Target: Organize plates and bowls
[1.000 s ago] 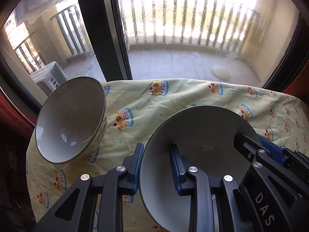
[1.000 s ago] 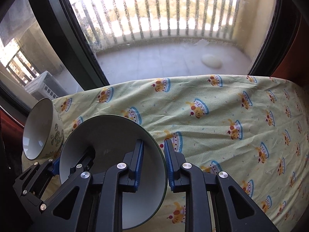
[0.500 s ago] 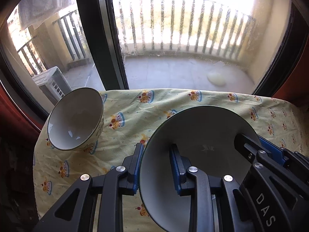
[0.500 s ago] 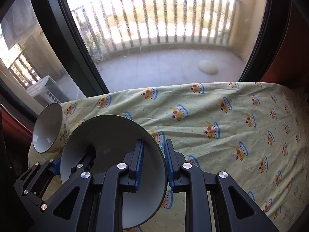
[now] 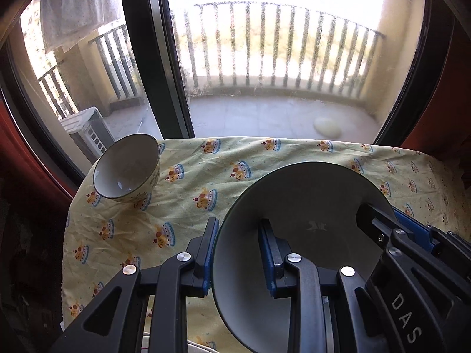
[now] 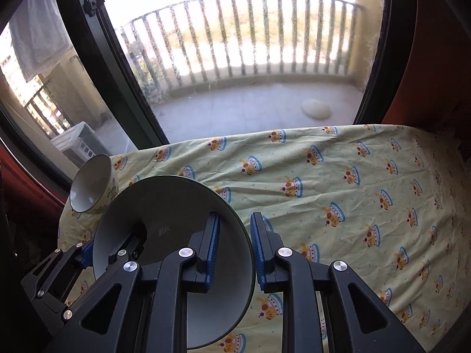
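Observation:
A large white bowl with a dark green rim is held in the air above the table by both grippers. My left gripper is shut on its left rim, one blue pad outside and one inside. My right gripper is shut on its right rim the same way. A smaller patterned bowl stands on the cloth at the far left corner of the table, apart from both grippers.
The table wears a yellow cloth with a crown print. It stands against a dark-framed balcony window. A white rim shows at the bottom edge under my left gripper.
Both grippers have risen and drawn back with the large bowl between them. The small bowl and the table look smaller and farther away.

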`<state>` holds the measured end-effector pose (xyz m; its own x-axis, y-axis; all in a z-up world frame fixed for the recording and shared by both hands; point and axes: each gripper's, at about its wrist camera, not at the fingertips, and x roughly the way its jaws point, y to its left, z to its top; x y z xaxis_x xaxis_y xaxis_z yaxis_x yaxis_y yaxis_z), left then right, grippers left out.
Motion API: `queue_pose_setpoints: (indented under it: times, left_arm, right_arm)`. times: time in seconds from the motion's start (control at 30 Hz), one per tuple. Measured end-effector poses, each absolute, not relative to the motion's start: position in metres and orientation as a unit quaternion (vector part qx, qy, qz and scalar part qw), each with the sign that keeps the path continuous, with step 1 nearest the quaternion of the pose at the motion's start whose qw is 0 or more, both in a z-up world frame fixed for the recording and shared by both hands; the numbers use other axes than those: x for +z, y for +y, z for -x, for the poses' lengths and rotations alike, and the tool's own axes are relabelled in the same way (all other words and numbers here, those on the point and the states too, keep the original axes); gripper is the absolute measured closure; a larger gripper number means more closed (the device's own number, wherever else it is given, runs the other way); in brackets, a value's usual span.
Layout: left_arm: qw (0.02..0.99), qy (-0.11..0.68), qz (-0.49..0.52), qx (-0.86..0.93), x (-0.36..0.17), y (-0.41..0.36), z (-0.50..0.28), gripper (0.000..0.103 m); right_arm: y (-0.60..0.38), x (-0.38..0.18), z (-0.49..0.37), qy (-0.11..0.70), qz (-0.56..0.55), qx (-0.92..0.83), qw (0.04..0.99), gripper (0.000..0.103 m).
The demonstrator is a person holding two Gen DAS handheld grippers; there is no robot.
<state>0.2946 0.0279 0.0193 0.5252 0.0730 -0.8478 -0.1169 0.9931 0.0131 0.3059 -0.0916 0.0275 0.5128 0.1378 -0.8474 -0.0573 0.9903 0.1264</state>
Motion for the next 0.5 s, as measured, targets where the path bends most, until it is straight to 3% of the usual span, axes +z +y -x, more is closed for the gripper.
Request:
queue_pose_setpoints:
  times: [0.5]
  left_arm:
    - [0.876, 0.477, 0.034, 0.069, 0.040, -0.022, -0.224, 0.077]
  right_arm:
    - [-0.147, 0.050, -0.235, 0.480, -0.039, 0.076, 0.873, 0.078]
